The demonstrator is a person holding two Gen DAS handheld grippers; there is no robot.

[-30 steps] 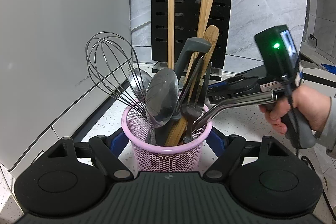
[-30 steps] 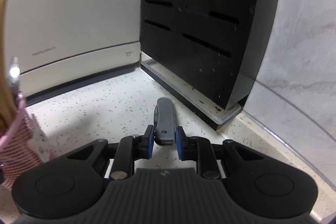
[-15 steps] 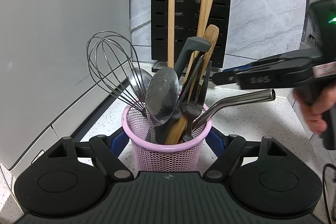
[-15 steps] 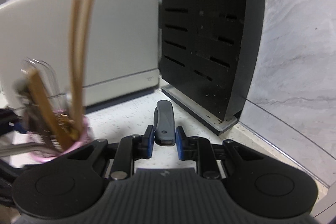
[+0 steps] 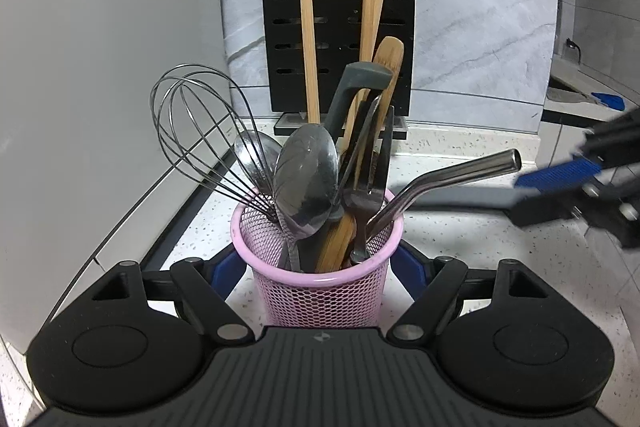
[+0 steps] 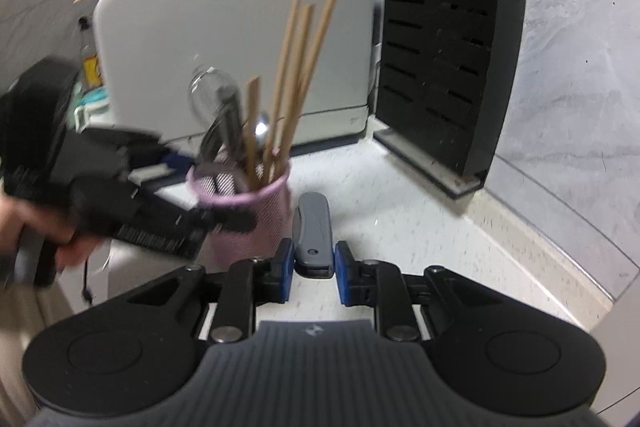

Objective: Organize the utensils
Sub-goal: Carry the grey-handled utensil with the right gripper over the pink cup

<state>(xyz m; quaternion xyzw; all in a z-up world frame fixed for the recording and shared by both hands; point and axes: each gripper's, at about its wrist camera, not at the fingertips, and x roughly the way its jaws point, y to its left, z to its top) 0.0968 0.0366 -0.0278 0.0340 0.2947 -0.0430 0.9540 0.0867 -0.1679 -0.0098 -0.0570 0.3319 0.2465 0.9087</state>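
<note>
1. Your right gripper [image 6: 310, 263] is clamped on a grey handle [image 6: 313, 235], pads pressed to both its sides. Only the handle shows, so what tool it belongs to you cannot tell.
2. Your left gripper [image 5: 320, 267] is closed around the pink cup [image 5: 316, 287], one pad on each side of the mesh wall. That grip likely steadies the cup so it won't tip while you load it.
3. The handle sits just right of the cup, pointing toward it, probably lined up to drop in.
4. The cup is already crowded: whisk [image 5: 196, 131], spoon [image 5: 306, 179], fork [image 5: 362, 187], chopsticks [image 5: 308, 27] and a bent steel straw [image 5: 460, 179] leaning out right. Aim for a gap.
5. Behind the cup stands a black slotted block [image 5: 336, 19]; left of it, a white appliance [image 5: 100, 87].
6. The cup rests on a speckled white counter [image 6: 400, 219] against a grey marble wall [image 5: 480, 7].
</note>
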